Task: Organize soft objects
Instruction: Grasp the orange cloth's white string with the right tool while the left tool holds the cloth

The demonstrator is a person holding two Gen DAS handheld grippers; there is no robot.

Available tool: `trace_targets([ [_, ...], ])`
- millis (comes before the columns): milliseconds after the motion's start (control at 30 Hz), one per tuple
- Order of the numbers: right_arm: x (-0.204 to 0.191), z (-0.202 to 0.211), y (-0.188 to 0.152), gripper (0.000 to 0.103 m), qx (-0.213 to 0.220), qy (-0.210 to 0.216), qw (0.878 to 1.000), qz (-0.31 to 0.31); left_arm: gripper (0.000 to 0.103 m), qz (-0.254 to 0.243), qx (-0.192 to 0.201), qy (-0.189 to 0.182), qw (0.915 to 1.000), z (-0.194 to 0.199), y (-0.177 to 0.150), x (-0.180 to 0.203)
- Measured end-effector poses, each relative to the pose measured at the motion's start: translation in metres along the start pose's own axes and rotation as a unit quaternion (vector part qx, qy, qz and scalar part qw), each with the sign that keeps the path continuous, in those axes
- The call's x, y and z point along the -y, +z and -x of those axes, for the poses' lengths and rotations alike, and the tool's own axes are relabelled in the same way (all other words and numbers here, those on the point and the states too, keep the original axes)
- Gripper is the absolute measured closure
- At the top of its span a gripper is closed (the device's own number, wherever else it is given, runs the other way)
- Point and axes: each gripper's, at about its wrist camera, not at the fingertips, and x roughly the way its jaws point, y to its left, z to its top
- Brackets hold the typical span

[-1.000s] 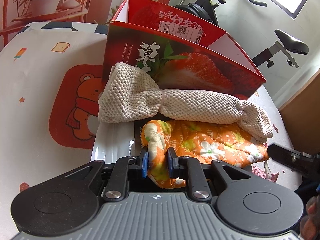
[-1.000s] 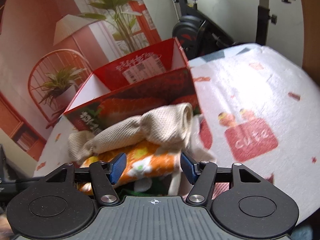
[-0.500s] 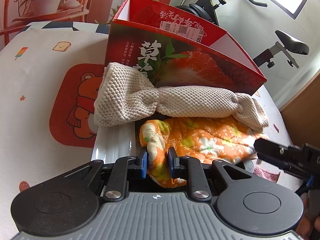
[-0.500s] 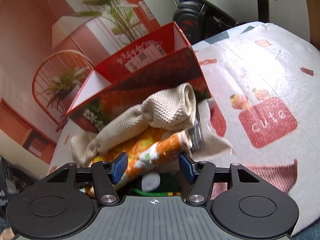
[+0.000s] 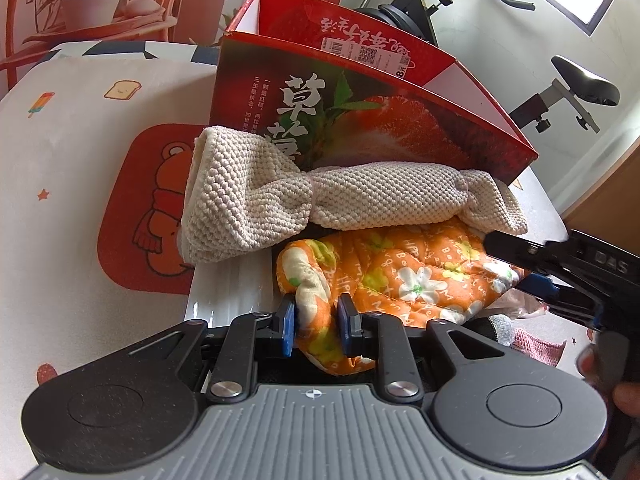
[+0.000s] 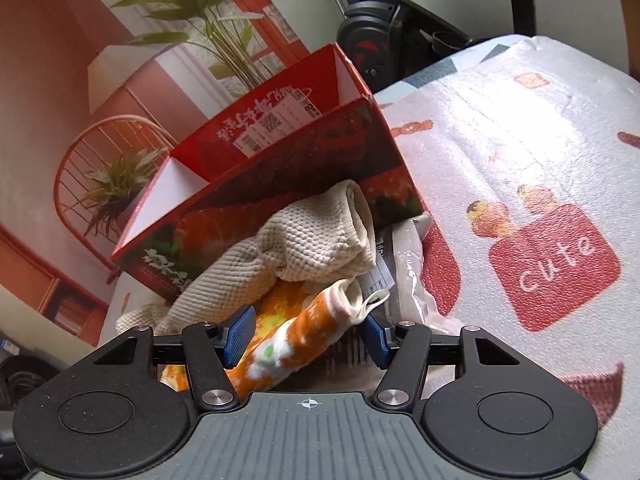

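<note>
Nearby, orange floral cloth [image 5: 404,276] borders open tablecloth [image 5: 68,184].

The orange floral cloth [image 5: 408,268] is laid lengthwise in front of the red strawberry box [image 5: 360,120], with one end bunched and the other rolled into a tube [image 6: 304,340]. The beige knitted towel [image 5: 320,204], cinched at two points like a wrapped sweet, is rested partly on it and against the box's front.

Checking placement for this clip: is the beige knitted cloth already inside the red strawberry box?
No, the beige knitted cloth lies outside, against the front wall of the red strawberry box.
</note>
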Motion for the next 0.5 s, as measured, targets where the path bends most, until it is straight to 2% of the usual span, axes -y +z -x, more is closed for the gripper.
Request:
trace_targets([
  [67,0.001,-0.006,0.001,0.059,-0.001,-0.002,1.000,-0.006,0.079,0.002,0.000,-0.001,1.0000,0.000,0.000,0.000],
  [100,0.002,-0.008,0.002,0.069,-0.005,-0.006,1.000,-0.009,0.079,0.002,-0.001,-0.002,1.0000,0.000,0.000,0.000],
  [133,0.001,-0.009,0.003,0.075,-0.008,-0.009,1.000,-0.010,0.079,0.002,-0.001,-0.002,1.0000,0.000,0.000,-0.001],
  [233,-0.001,-0.003,0.003,0.085,-0.011,0.000,1.000,-0.002,0.081,0.008,-0.001,-0.001,1.0000,0.004,0.003,-0.002],
  [333,-0.006,0.009,0.005,0.089,-0.013,0.015,1.000,0.004,0.083,0.005,0.007,0.003,1.0000,0.012,0.006,-0.002],
  [500,-0.016,0.032,0.012,0.089,-0.019,0.029,0.999,0.010,0.084,0.011,0.026,-0.014,0.9995,0.036,0.012,-0.001],
])
